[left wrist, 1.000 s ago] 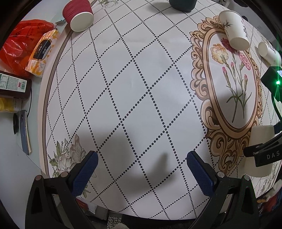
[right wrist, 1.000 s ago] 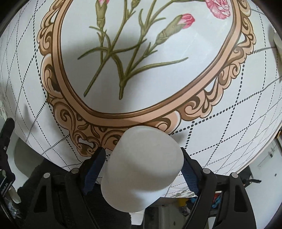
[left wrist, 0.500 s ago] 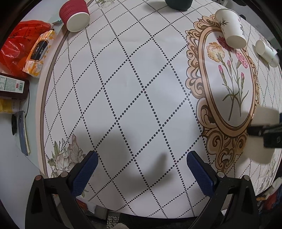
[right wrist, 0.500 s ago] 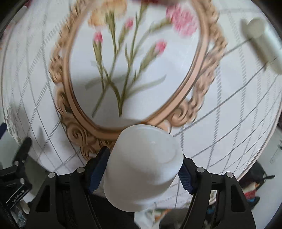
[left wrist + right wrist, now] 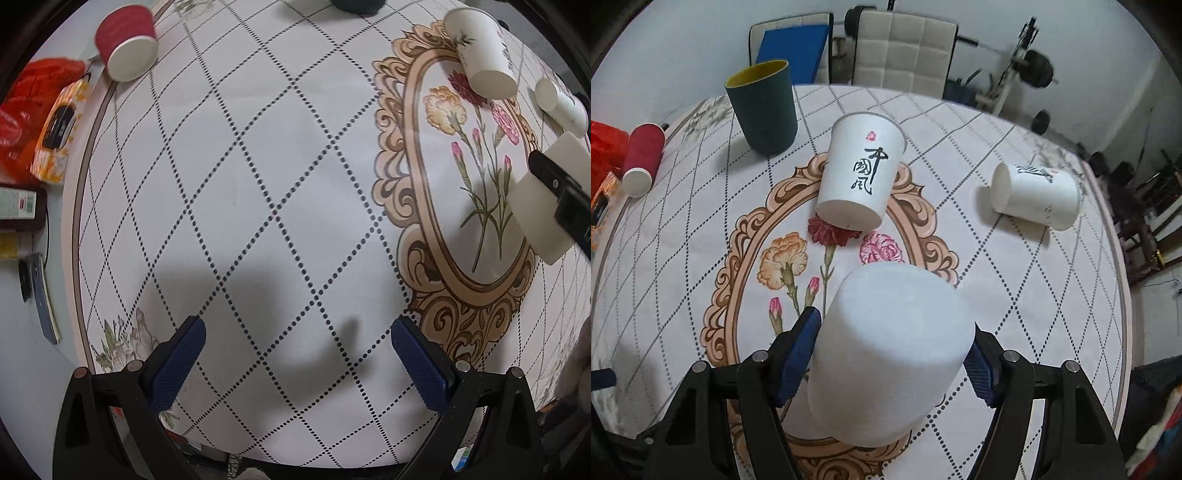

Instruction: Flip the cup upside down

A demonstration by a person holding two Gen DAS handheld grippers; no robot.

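Note:
My right gripper (image 5: 892, 350) is shut on a plain white cup (image 5: 890, 347) and holds it above the table, its closed base pointing away from the camera and tilted up. The same cup (image 5: 543, 206) shows at the right edge of the left wrist view, with a black finger across it. My left gripper (image 5: 295, 354) is open and empty, low over the near part of the patterned tablecloth (image 5: 258, 184).
A white printed cup (image 5: 860, 170) and a dark green cup (image 5: 762, 107) stand upright at the back. Another white printed cup (image 5: 1034, 197) and a red cup (image 5: 642, 162) lie on their sides. A red bag (image 5: 22, 122) and packets (image 5: 55, 133) sit off the left edge.
My right gripper has swung up from pointing down at the table to looking across it, carrying and turning the white cup. The left gripper has barely moved.

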